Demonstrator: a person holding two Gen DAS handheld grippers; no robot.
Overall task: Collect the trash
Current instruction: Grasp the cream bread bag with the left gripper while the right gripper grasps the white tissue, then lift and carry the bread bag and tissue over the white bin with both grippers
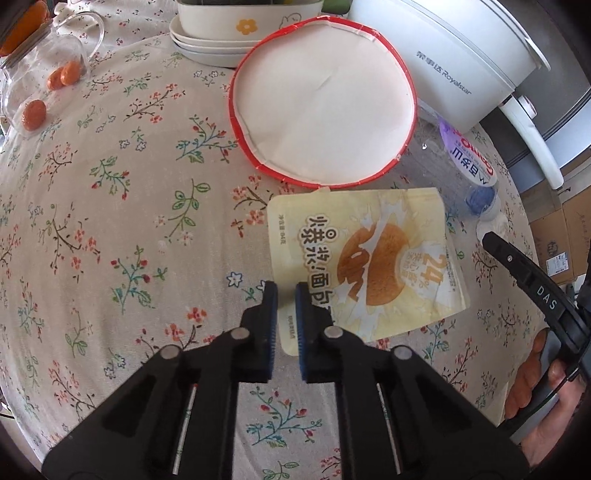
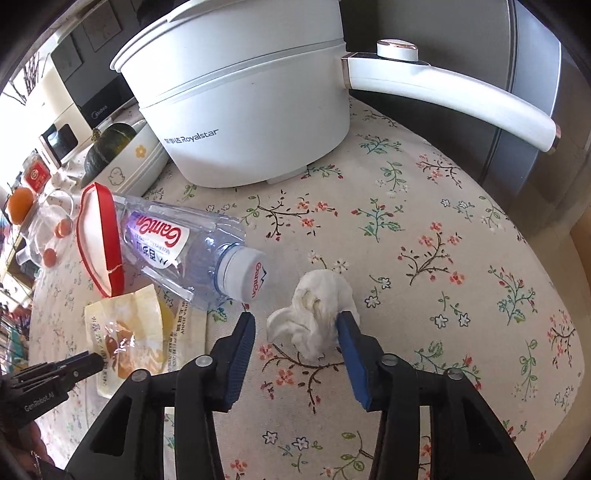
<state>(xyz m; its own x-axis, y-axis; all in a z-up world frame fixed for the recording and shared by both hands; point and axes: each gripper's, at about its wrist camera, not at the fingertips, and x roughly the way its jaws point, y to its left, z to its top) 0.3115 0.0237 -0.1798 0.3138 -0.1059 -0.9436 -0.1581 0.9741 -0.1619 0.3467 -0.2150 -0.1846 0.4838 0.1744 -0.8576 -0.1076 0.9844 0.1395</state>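
Observation:
A yellow bread wrapper [image 1: 369, 266] lies flat on the floral tablecloth; its near left corner sits between the fingers of my left gripper [image 1: 286, 291], which stands slightly open, not clamped. The wrapper also shows in the right wrist view [image 2: 125, 332]. A crumpled white tissue [image 2: 317, 314] lies between the wide-open fingers of my right gripper [image 2: 297, 319], touching the right pad. An empty clear water bottle [image 2: 184, 247] lies on its side just left of the tissue; it also shows in the left wrist view [image 1: 469, 162]. A red-rimmed paper lid [image 1: 325, 99] lies beyond the wrapper.
A white Royalstar electric pot [image 2: 240, 110] with a long handle [image 2: 461, 99] stands at the back. Stacked plates and a bowl [image 1: 229, 33] sit far left of it. A glass jar and small oranges [image 1: 37, 103] are at the far left. The table edge [image 2: 546, 258] drops away on the right.

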